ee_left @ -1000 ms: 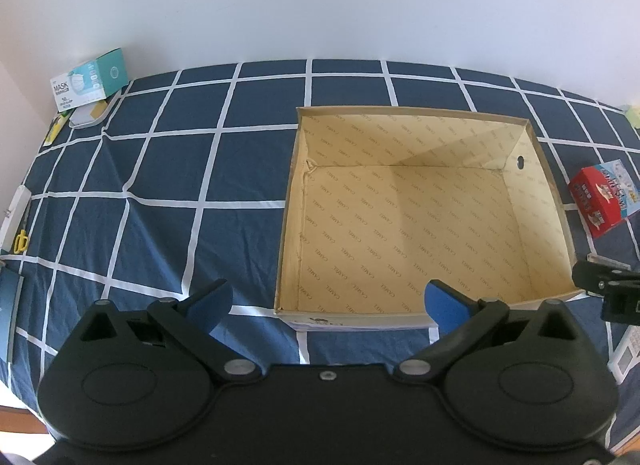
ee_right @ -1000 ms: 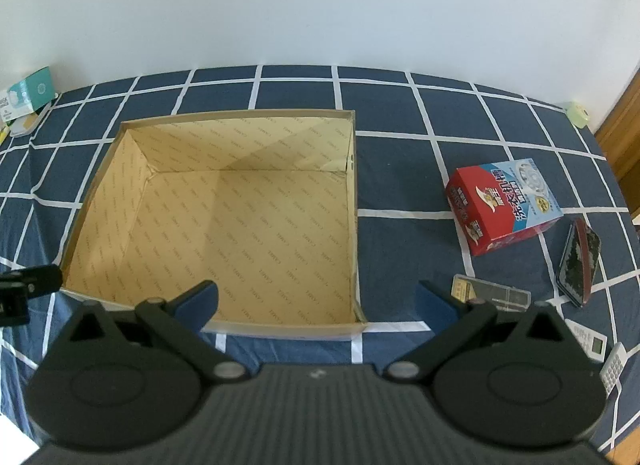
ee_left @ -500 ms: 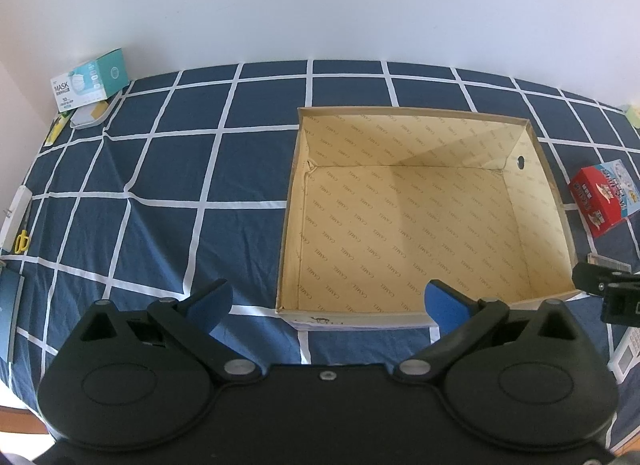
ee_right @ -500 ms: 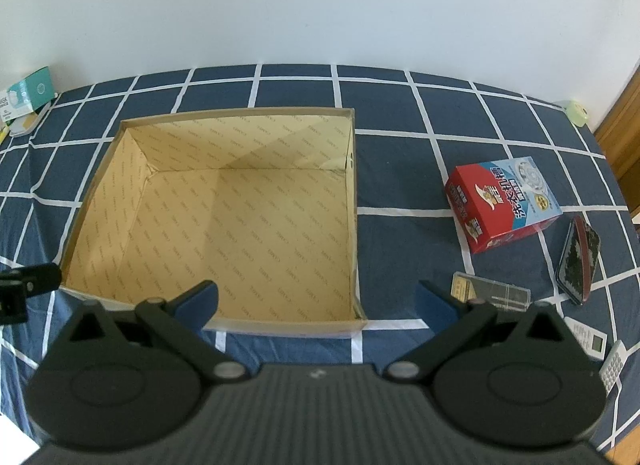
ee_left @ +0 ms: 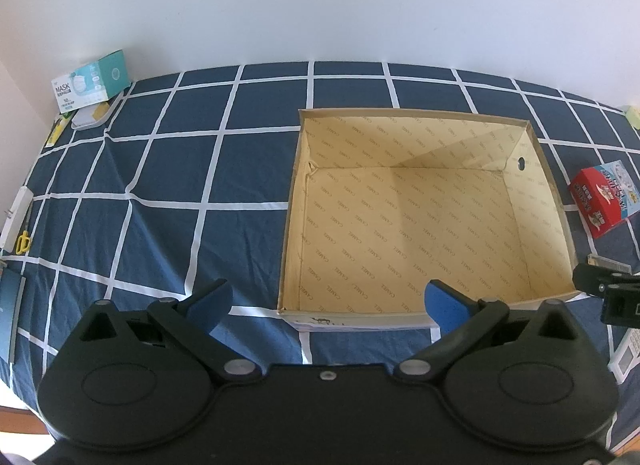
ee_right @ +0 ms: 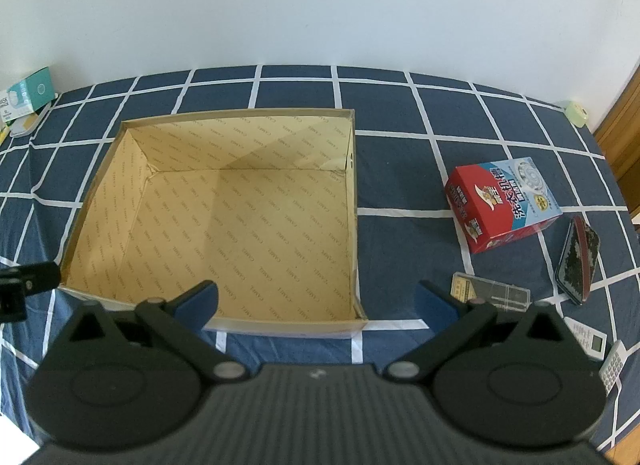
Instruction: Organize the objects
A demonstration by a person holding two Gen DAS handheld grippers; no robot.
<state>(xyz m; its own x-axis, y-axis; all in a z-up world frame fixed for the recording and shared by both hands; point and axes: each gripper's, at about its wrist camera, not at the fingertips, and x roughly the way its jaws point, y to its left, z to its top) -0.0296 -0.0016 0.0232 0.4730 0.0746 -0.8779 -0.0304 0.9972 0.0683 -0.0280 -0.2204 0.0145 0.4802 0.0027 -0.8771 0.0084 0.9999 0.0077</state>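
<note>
An open, empty cardboard box (ee_left: 536, 193) (ee_right: 354, 201) stands in the middle of the blue checked cloth. My left gripper (ee_left: 326, 303) is open and empty, above the cloth before the box's near left corner. My right gripper (ee_right: 316, 303) is open and empty, above the box's near right corner. Right of the box lie a red and blue carton (ee_right: 502, 203) (ee_left: 604, 197), a clear flat case (ee_right: 492, 292), a phone in a red case (ee_right: 579, 261), and a white remote (ee_right: 588, 339).
A mask box (ee_left: 92, 81) (ee_right: 26, 99), a small tray (ee_left: 93, 116) and a yellow pen (ee_left: 54, 133) sit at the far left. A white strip (ee_left: 16, 217), yellow scissors (ee_left: 23, 241) and a dark book (ee_left: 10, 313) lie along the left edge. A calculator (ee_right: 612, 365) lies at the right.
</note>
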